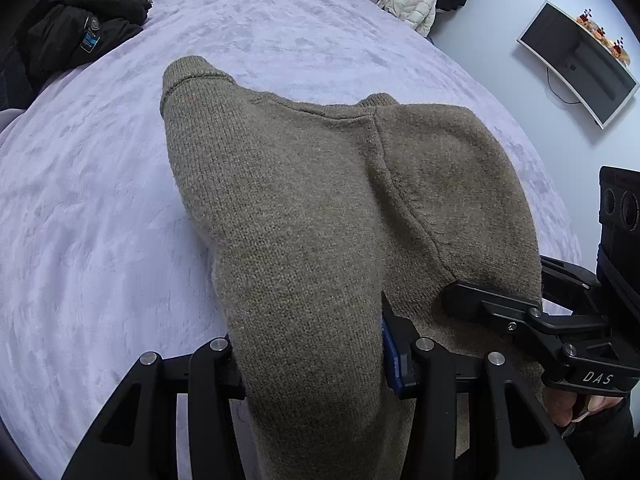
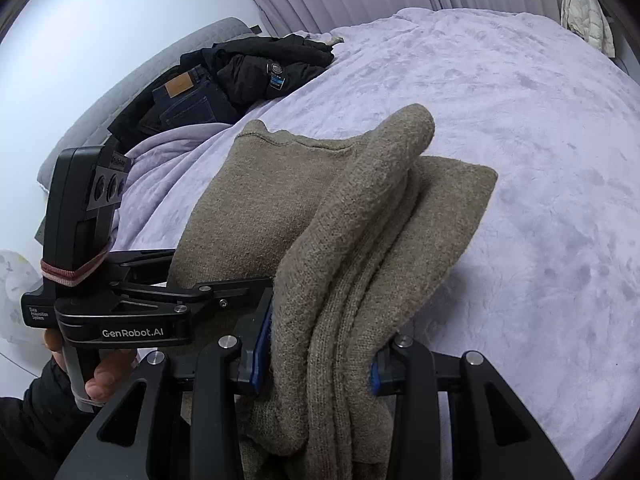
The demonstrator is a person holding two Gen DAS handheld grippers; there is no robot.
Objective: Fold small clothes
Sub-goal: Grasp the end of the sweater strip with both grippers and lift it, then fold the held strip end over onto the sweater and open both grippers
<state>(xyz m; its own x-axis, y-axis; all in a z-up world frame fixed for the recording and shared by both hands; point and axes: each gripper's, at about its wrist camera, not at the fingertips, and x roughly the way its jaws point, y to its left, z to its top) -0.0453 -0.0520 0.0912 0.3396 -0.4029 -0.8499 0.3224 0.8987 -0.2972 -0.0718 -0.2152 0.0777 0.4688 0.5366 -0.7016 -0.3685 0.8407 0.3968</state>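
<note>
While the sweater [image 1: 304,208] is already doubled up into several layers, I'd say this fold is only about halfway there. Both grippers are clamped on it near the bottom of their frames: the left gripper [image 1: 316,364] has a thick bunch of knit between its fingers [image 1: 394,356], and the right gripper [image 2: 316,364] pinches a stack of folded layers. So neither one is let go.

The sweater's near edge is lifted in the grip, while the far end, toward the middle of each frame, lies on the bed [image 1: 100,200]. In the right wrist view you can see a rolled fold sitting on top of a flatter layer, with one corner sticking out to the right. The collar edge shows in the upper middle of the left wrist view.

What's left, as I read it: carry the held edge over, lay it down, smooth it, let go. It looks lumpy, so I'd guess it needs tidying too.

The dark clothes [image 2: 240,72] in the upper left look unfolded, though I can't tell if they're part of the job.
</note>
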